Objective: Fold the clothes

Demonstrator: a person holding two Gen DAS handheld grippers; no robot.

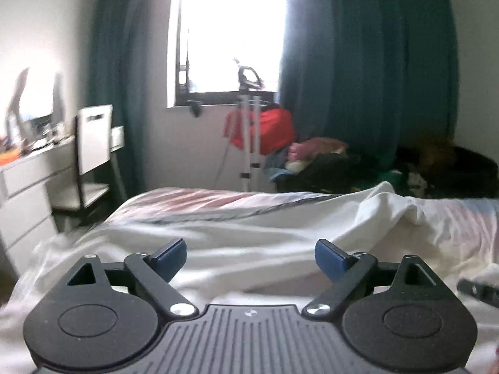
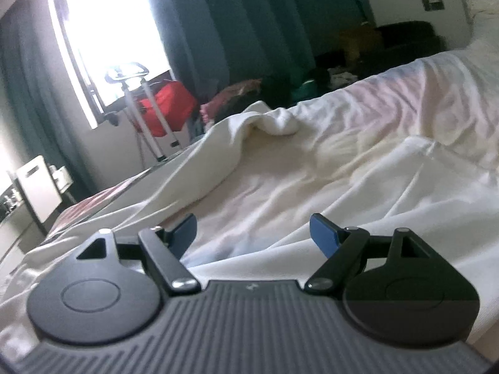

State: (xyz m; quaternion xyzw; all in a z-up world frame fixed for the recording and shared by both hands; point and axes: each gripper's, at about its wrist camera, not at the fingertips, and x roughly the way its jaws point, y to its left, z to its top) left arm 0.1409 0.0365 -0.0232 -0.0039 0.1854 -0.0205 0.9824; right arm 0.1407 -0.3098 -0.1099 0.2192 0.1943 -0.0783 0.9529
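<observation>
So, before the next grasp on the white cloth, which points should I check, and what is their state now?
1. Left gripper open, nothing between its pads: ok.
2. Right gripper open, nothing between its pads: ok.
3. White cloth lying flat on the bed: not ok, it is wrinkled and one part stands up in a bunched ridge.
4. An edge or corner of the cloth in front of the grippers: cannot tell, no clear edge shows near either one.
5. Which kind of garment it is: cannot tell.
6. Bed surface around the cloth free of other items: ok in the part that shows.
</observation>
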